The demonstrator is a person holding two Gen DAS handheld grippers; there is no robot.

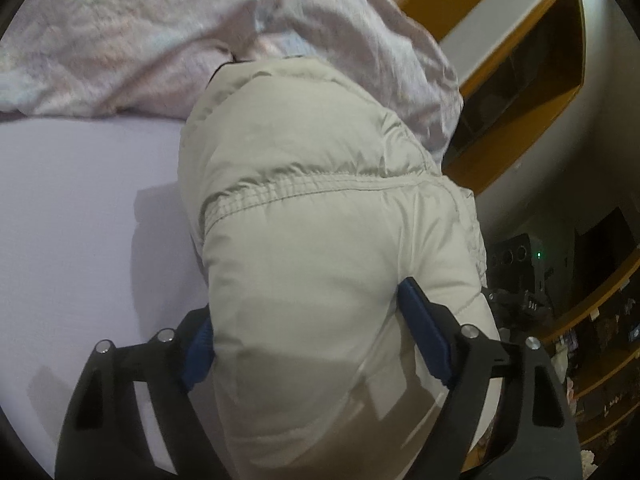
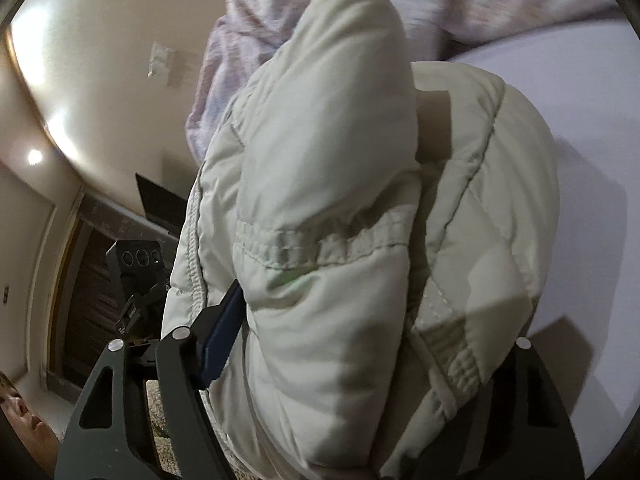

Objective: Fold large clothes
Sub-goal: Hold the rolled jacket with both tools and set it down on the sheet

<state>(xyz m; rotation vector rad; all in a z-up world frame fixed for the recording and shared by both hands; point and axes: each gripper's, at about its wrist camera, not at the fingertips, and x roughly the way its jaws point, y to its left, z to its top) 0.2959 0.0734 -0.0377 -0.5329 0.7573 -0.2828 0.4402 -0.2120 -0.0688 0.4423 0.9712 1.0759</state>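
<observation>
The left gripper (image 1: 308,332) is squeezing a puffy white jacket (image 1: 320,216), with the fat cloth bulging between its blue pads (image 1: 424,336). The jacket is stretching away in front of it, lying on a pale purple sheet (image 1: 80,200) that is spreading out to its left. Past the jacket, a crumpled pink blanket (image 1: 120,40) is lying.

The right gripper (image 2: 360,340) is also pinching the jacket (image 2: 328,184), bunched up between its fingers; only its left blue pad (image 2: 220,336) is showing. The sheet (image 2: 592,128) is lying to its right, and the blanket (image 2: 256,12) is sitting farther ahead.
</observation>
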